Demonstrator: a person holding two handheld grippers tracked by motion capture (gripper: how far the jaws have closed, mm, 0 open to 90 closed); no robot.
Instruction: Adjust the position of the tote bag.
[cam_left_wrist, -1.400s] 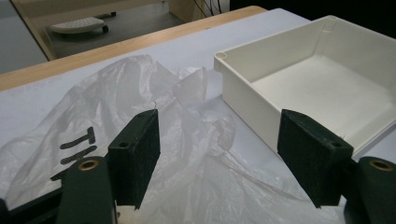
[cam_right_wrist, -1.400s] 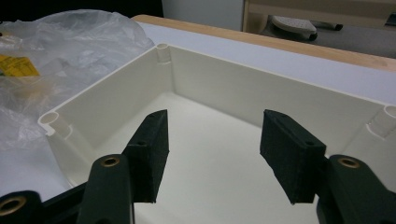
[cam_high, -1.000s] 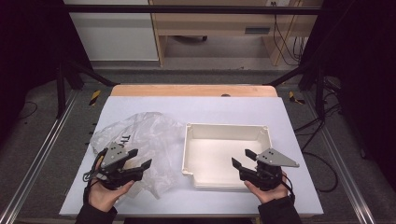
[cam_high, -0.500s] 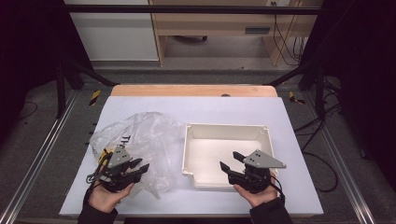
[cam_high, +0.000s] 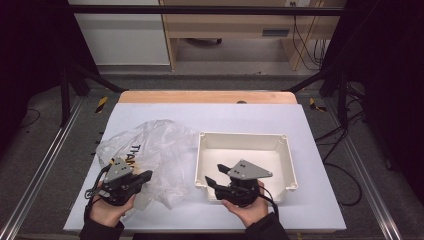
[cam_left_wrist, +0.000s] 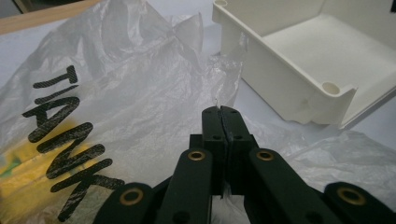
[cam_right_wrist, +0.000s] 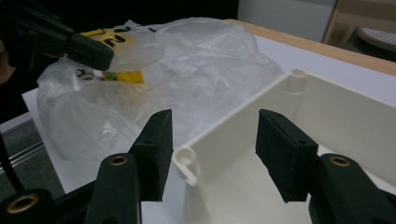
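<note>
bag (cam_left_wrist: 140, 93) film inside left tool (cam_left_wrist: 220, 111)

My table (cam_high: 320, 130) is evenly lit from above; beyond it everything falls dark, and my close-up jaws blur.

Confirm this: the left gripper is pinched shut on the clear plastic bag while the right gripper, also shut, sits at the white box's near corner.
Not quite: the right gripper is open, its jaws apart around the white box corner, as the right gripper view shows. The left gripper is shut on the plastic bag.
</note>
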